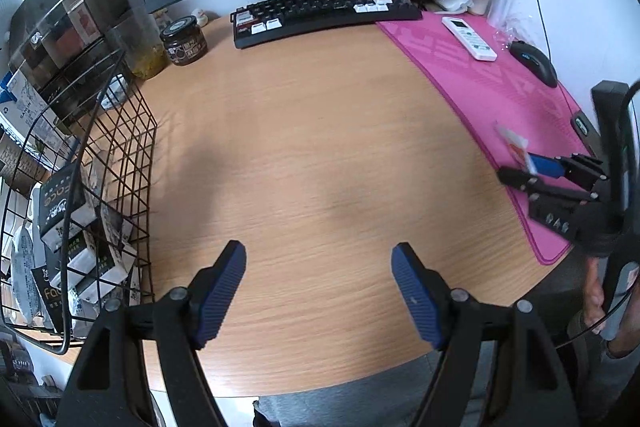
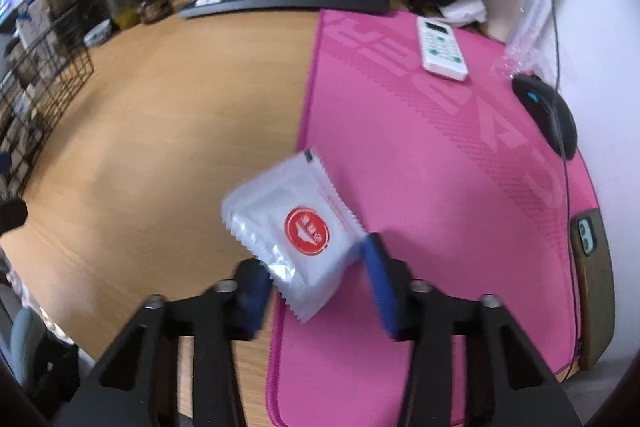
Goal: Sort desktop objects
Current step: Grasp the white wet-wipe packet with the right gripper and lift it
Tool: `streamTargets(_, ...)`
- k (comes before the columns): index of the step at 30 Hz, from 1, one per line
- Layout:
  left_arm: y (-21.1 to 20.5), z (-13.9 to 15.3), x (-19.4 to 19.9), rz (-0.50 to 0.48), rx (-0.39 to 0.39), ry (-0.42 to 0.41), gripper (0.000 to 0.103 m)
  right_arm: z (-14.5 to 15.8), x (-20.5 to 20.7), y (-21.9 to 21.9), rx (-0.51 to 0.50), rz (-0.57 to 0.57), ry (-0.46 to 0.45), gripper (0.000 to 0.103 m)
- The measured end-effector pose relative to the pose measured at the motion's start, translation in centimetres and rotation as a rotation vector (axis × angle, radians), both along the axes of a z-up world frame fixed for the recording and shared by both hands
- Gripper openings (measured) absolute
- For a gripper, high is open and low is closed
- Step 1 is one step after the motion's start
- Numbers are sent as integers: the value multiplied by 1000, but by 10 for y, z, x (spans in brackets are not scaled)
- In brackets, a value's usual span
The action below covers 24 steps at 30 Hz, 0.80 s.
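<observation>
1. R gripper: jaws part-closed on white sachet, lifted over pink mat L edge; grip looks loose.
2. L gripper: wide open, empty, nearer wire basket.
3. Basket lies far L of mat; sachet's long axis slants.

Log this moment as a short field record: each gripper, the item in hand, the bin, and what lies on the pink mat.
left gripper: open, holds nothing, over the wooden desk
right gripper: closed on white sachet with a red round logo
sachet position: over the left edge of the pink mat
wire basket: left side, holds packets
on mat: remote, mouse, phone
</observation>
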<state>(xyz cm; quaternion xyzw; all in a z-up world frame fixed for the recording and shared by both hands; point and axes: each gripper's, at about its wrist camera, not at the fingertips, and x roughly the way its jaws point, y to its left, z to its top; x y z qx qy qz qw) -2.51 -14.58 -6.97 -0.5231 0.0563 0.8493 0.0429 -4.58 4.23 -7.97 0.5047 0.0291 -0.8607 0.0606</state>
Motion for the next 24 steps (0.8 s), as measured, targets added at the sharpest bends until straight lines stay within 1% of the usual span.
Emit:
streamTargets(1,-1,0,0,0,-1,-2,78,0,-1,3,-14,-9,-6,12)
streamTargets(3,-2,-1,-1,1,-1,-2,78,1,-1,5,-38,-14,-13,10)
streamTargets(6,-4,-1,-2,5,0,-4,78,0,-2,4,-47,-13,-15,6)
streamTargets(13,-8,0,-3,13,0,-4,78,10,3,-6,-58,11,4,5)
streamTargets(17,-17,17,2,25,-6,40,78,32,8,-23,-67,53,40,5)
streamTargets(20,-40,40,7,75,-4,93,78,55,8,-50,-68,118,80,5)
streamTargets(24,-88,67,16,172,-7,141,78,85,3,-112,-93,253,118,5)
